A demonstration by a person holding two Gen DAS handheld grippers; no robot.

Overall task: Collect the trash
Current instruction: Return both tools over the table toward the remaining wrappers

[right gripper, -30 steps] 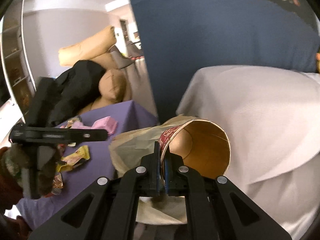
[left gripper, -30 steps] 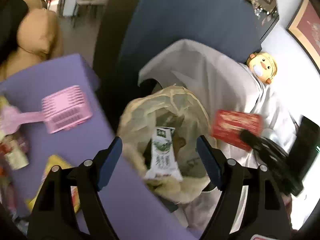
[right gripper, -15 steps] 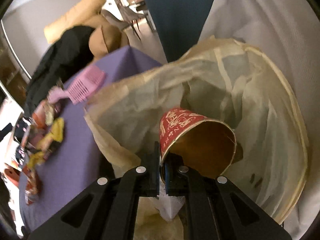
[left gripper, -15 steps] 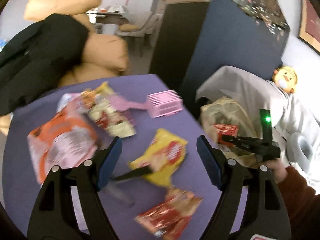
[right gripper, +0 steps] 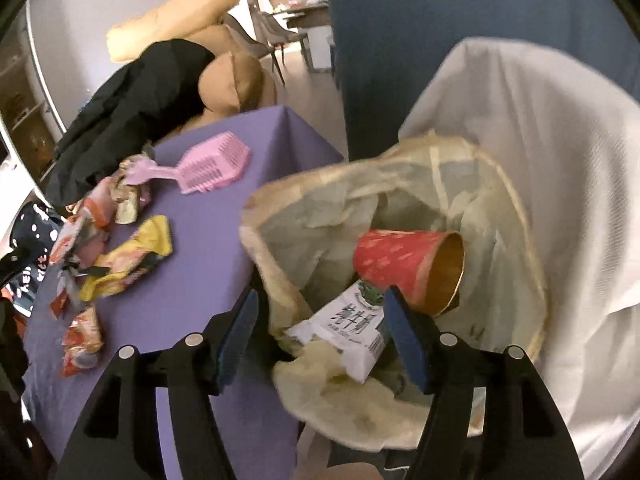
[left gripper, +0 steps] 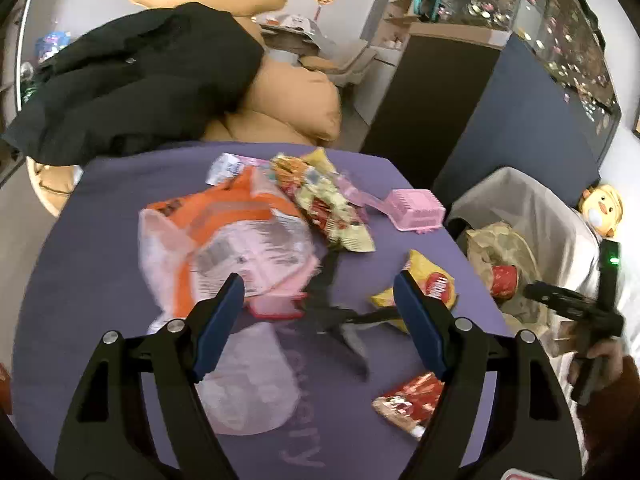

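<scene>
Right gripper fingers opening above the trash bag; red paper cup lies inside, released. Left gripper fingers wide, empty, over wrappers on purple worktop.

From the left wrist we look steeply down over the purple table; from the right, close into the trash bag. Both show the pink comb.

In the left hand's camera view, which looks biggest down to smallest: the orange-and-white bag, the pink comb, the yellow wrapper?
1. Orange-and-white bag, clearly largest.
2. and 3. Pink comb and yellow wrapper look about alike; the comb lies farther back, so I won't rank them.
</scene>
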